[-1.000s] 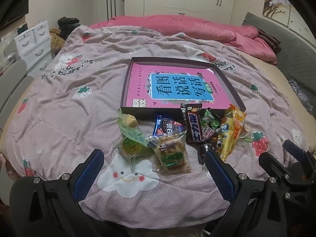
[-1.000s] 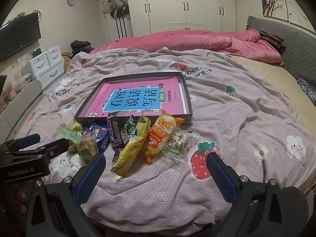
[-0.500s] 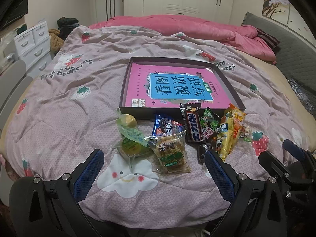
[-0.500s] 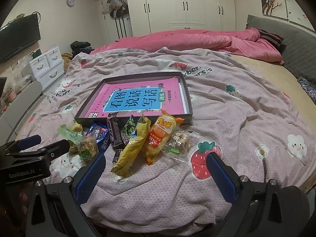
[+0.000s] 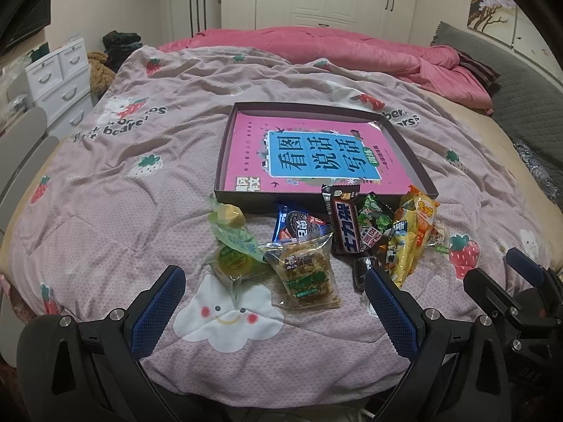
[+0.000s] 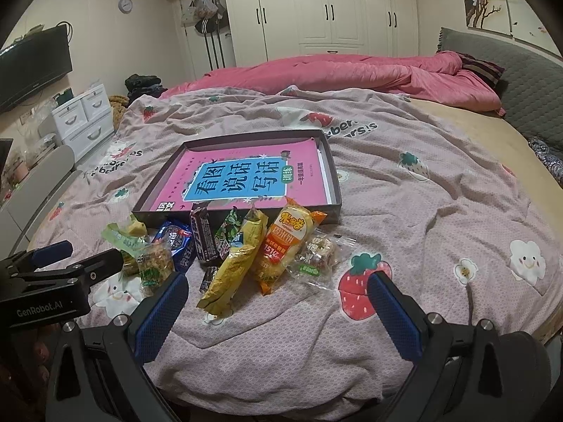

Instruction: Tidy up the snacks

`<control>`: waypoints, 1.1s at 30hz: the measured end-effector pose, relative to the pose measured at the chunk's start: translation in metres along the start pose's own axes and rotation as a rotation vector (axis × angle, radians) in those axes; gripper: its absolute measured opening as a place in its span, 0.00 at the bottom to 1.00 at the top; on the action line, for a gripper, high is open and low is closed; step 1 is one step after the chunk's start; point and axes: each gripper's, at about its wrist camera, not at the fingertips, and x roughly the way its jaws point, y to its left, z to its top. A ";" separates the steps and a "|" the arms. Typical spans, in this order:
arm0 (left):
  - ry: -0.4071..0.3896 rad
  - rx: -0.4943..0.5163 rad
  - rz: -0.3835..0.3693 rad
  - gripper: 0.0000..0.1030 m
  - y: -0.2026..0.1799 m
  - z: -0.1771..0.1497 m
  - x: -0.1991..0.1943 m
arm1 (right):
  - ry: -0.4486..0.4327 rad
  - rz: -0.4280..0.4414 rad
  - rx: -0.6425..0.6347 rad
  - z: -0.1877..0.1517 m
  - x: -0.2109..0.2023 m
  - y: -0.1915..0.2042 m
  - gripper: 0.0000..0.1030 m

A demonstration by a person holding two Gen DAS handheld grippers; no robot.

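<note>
We hold both claws low over the near edge of the bed [image 5: 105,183], each spread wide with nothing between its blue pads. The left claw [image 5: 271,302] hangs just short of the snack pile; the right claw [image 6: 278,302] does the same from the other side, and its body carries the lettering "GenRobot.AI" on the neighbouring left unit seen there.

The snacks lie in a loose cluster against the near wall of the shallow dark tray [image 5: 411,154], on the pink strawberry quilt [image 6: 440,211]. Inside the tray lies a pink book [image 5: 316,154] with large Chinese characters on a blue panel; it fills nearly the whole floor of the tray.

From left to right we see a green-wrapped cake [image 5: 232,256], a clear-wrapped oat bar [image 5: 306,274], a blue cookie pack [image 5: 295,227], a dark chocolate bar [image 5: 346,228] leaning on the tray's rim, a green candy pack [image 5: 373,225], a yellow long pack [image 6: 235,263] and an orange rice-cracker pack [image 6: 288,242].

Wide bare quilt lies left and right of the pile. The quilt reads "bears".
</note>
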 end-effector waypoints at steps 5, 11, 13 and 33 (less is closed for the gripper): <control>-0.002 0.000 -0.002 0.99 0.000 0.000 0.000 | -0.002 -0.001 0.002 0.000 0.001 0.000 1.00; -0.001 0.001 -0.002 0.99 0.000 0.000 0.000 | -0.005 -0.001 0.006 0.001 0.000 -0.002 1.00; -0.002 0.000 0.000 0.99 0.000 0.000 0.000 | -0.004 -0.001 0.005 0.001 -0.001 -0.003 1.00; -0.002 0.001 -0.002 0.99 0.000 0.000 0.000 | -0.004 0.000 0.006 0.001 -0.001 -0.003 0.99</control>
